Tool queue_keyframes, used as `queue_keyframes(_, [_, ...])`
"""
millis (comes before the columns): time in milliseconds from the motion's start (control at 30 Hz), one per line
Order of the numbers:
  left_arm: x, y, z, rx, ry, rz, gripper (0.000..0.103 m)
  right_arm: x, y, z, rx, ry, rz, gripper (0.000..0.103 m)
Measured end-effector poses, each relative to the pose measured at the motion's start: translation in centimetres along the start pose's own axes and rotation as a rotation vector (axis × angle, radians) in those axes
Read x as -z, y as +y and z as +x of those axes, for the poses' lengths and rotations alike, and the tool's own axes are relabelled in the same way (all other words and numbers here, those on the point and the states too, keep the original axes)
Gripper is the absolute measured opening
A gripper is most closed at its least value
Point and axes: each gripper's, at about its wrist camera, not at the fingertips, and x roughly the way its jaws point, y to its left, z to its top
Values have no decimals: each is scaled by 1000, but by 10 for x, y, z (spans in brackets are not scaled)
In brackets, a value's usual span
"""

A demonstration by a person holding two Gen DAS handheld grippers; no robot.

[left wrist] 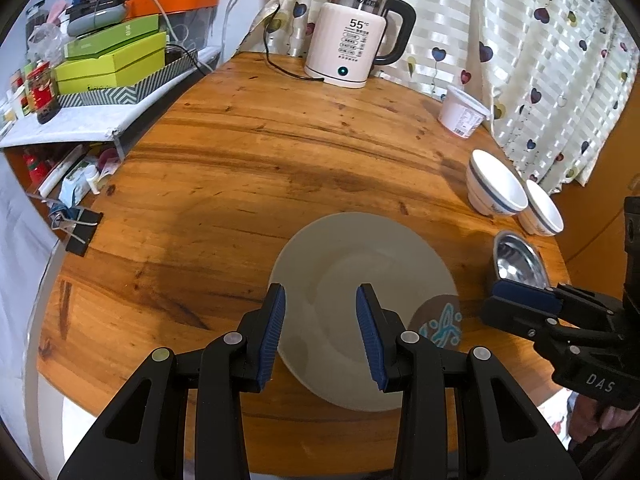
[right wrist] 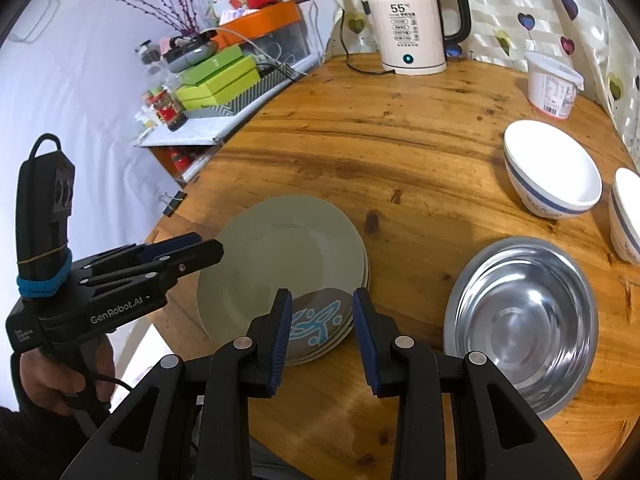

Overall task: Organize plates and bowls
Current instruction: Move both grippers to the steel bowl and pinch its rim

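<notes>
A white plate (left wrist: 360, 268) (right wrist: 280, 264) lies on top of a stack near the table's front edge, over a brown plate with a blue pattern (left wrist: 440, 320) (right wrist: 316, 316). My left gripper (left wrist: 320, 332) is open and empty just above the white plate's near rim. My right gripper (right wrist: 320, 336) is open and empty over the patterned plate's exposed edge. A steel bowl (right wrist: 524, 320) (left wrist: 520, 260) sits to the right. Two white bowls with blue bands (right wrist: 552, 176) (right wrist: 626, 216) (left wrist: 494, 184) (left wrist: 542, 210) stand behind it.
A white electric kettle (left wrist: 352, 36) (right wrist: 412, 20) stands at the back of the round wooden table (left wrist: 240, 160). A white tub (left wrist: 462, 112) (right wrist: 552, 84) sits by the curtain. A cluttered shelf with green boxes (left wrist: 112, 64) stands left of the table.
</notes>
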Motion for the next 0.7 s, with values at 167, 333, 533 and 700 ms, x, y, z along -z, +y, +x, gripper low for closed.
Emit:
queue_keyframes(167, [-3,-5,-1,3,3,7,38,-2,0,-3,2,-12,-13,31])
queue_keyframes(333, [-6,-12,-1,16,9,16,38,-4,-3,-8,10,-19,-15,31])
queue_keyframes(533, [-10,-27,-2,32,10,39,38,-3,-10,-19,19,-41,-6,31])
queue_keyframes(700, [-15,-44,-4,44,7,67,38,-1,-24,-33,25,-69,17,31])
